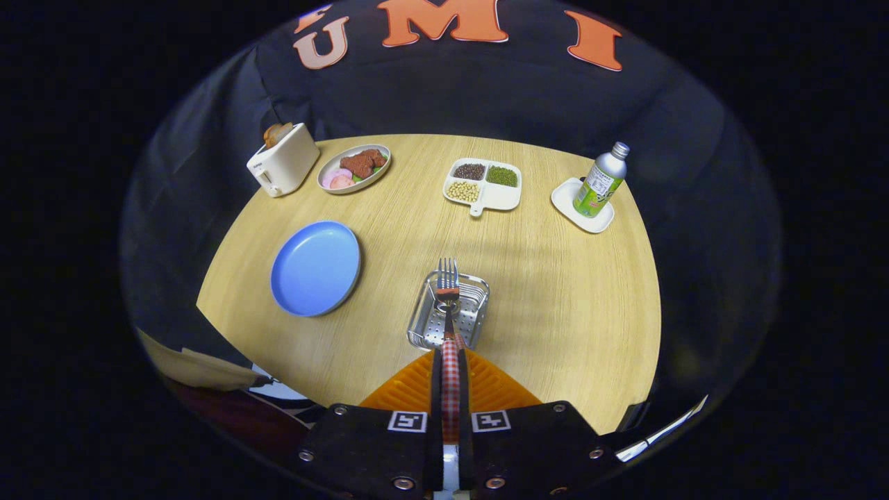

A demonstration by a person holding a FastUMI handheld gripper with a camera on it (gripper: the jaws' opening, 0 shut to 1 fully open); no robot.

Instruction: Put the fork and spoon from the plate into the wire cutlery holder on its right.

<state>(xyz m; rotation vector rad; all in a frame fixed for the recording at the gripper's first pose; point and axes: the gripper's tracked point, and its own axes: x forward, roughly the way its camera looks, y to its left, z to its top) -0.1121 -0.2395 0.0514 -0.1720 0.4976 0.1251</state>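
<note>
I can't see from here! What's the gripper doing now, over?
Gripper shut on fork. Fork hangs over wire cutlery holder. Blue plate bare. Nothing in the way.

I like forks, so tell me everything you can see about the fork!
The fork looks like shiny metal, with a red-and-white checked handle. The gripper is shut on that handle, both fingers pressing it. The fork points straight ahead, prongs up front, over the wire cutlery holder. Whether it touches the holder, I cannot tell.
</note>
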